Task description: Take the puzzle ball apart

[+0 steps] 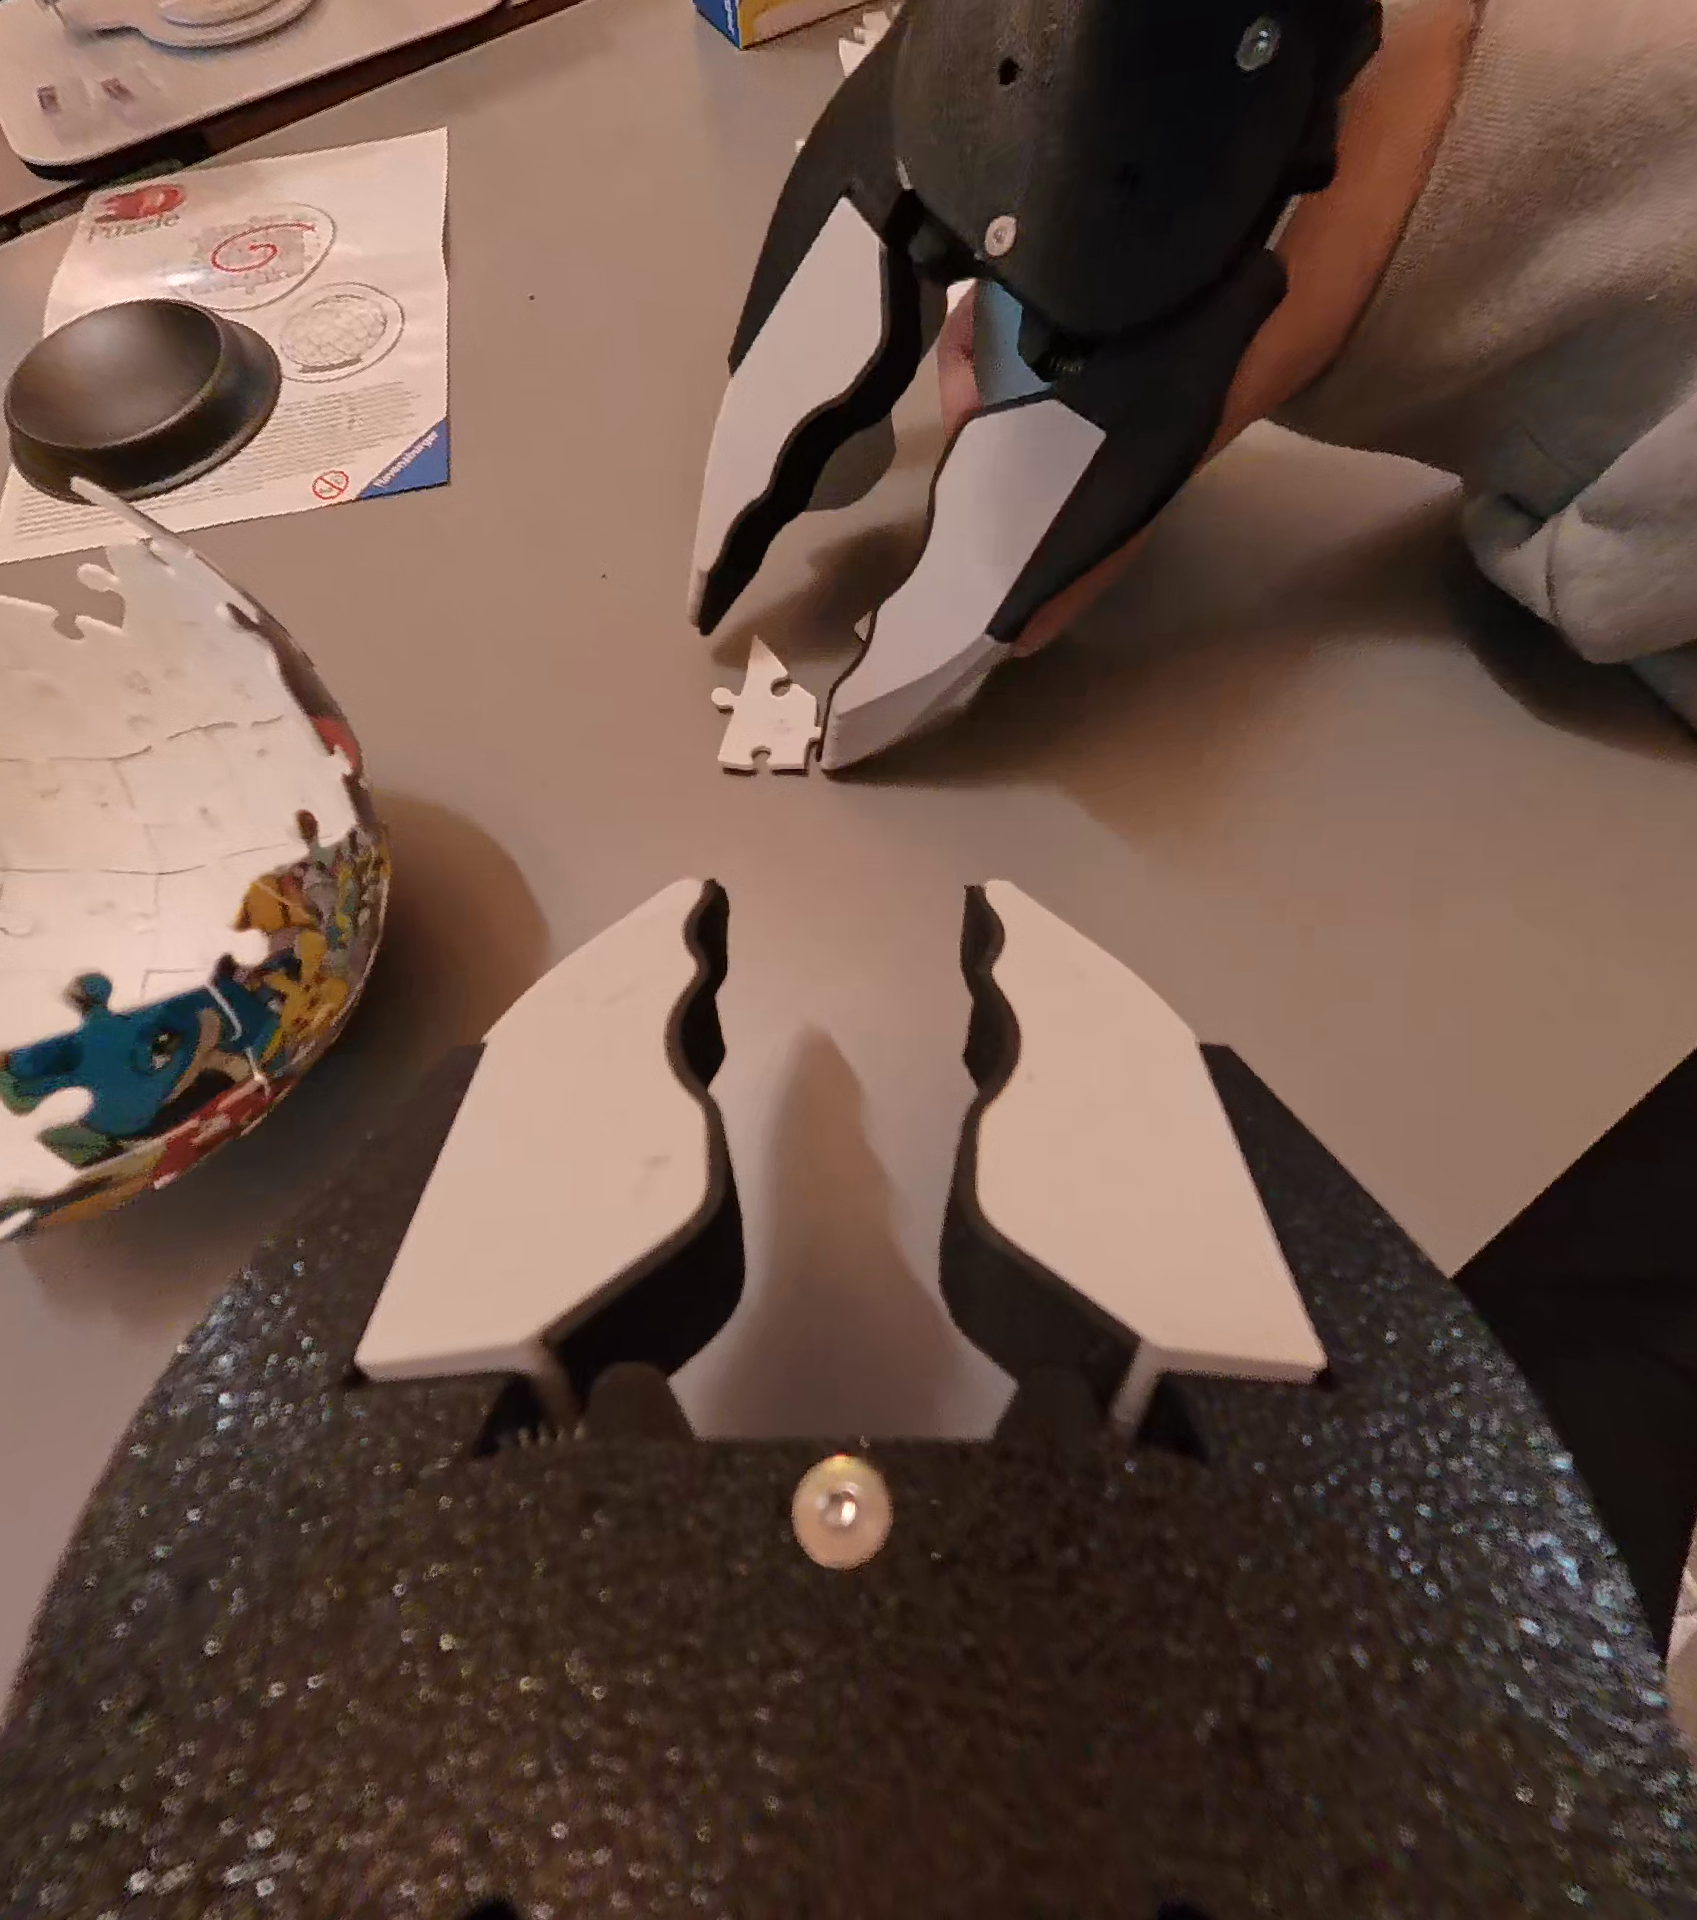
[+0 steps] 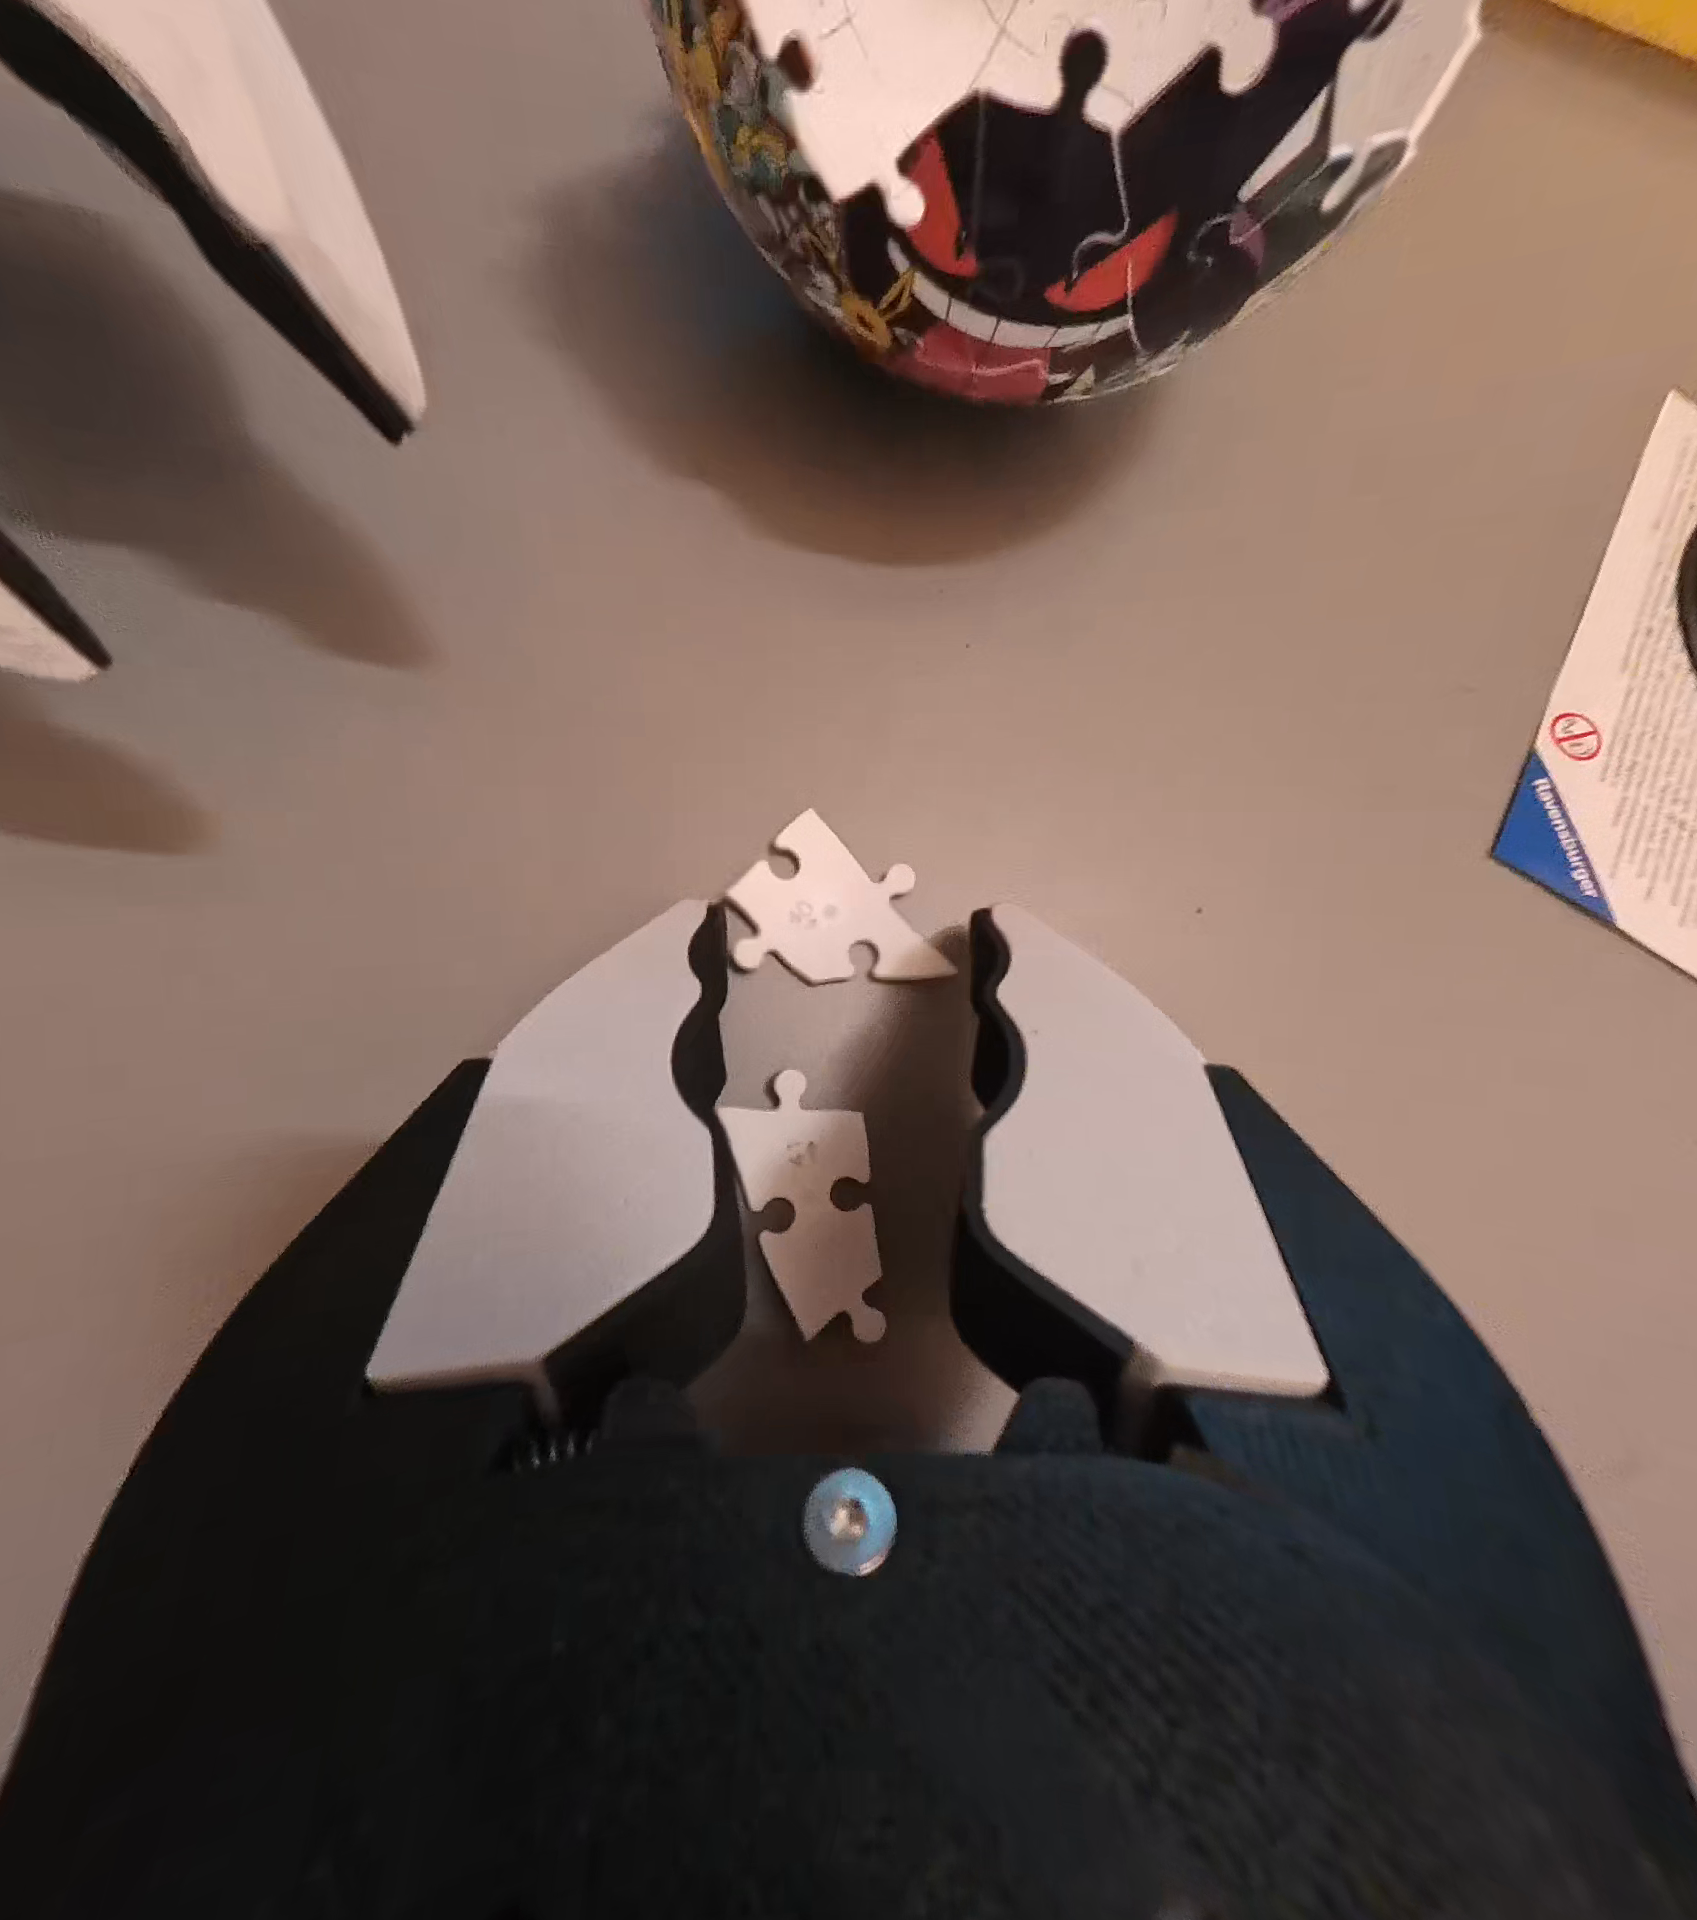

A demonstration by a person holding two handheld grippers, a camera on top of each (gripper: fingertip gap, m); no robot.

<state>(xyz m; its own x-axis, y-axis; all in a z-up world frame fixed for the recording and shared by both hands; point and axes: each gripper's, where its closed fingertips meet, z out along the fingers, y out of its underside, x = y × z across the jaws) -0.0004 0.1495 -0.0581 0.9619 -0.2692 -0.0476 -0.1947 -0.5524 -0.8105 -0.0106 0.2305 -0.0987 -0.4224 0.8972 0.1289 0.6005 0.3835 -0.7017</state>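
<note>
The puzzle ball (image 2: 1041,197) sits on the grey desk (image 1: 1135,935) as an open, jagged-rimmed shell, out toward the middle of the desk beside a paper leaflet (image 1: 231,343) that carries a black round stand (image 1: 143,400). Its hollow white inside (image 1: 44,779) looks to hold nothing loose, though most of it is out of view. The right gripper (image 2: 844,935) hangs low over the desk with its jaws apart, holding nothing; one loose piece (image 2: 839,914) lies at its fingertips and a second piece (image 2: 813,1210) lies farther back between the fingers. The left gripper (image 1: 839,904) is also spread and empty, beside the ball. The step in hand looks like laying off a removed piece. To go on well, the left gripper should steady the shell low on its printed side while the right pinches one rim tab and peels outward gently, since a hard squeeze could crumple the thin shell.
</note>
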